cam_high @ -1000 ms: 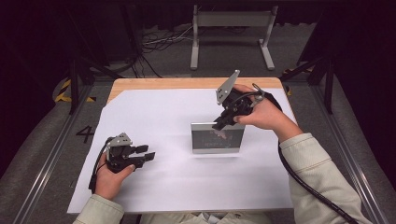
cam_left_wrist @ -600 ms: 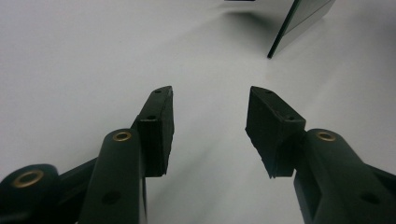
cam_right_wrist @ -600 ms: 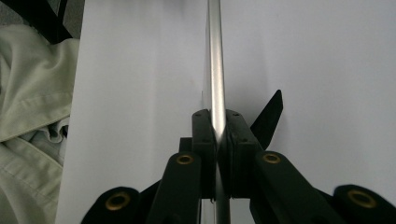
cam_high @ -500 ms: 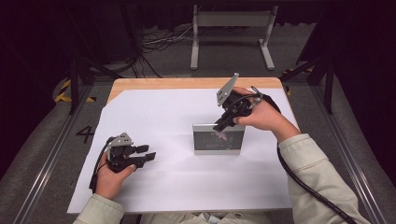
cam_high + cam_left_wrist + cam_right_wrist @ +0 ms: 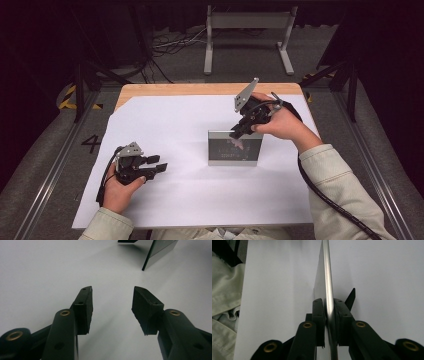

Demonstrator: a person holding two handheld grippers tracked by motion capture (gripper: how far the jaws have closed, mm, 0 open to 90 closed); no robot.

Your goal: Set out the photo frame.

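Two grippers over white paper sheet [image 5: 190, 195].
Right gripper [image 5: 239, 133] straddles silver-framed standing picture frame [image 5: 234, 148], jaws just easing, contact unclear; left gripper [image 5: 112, 307] spread, empty.

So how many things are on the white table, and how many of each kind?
Picture frames: 1, a silver frame standing upright on the table.
Black tongs: 2, the left tongs held open and the right tongs at the frame's top edge.
Total: 3
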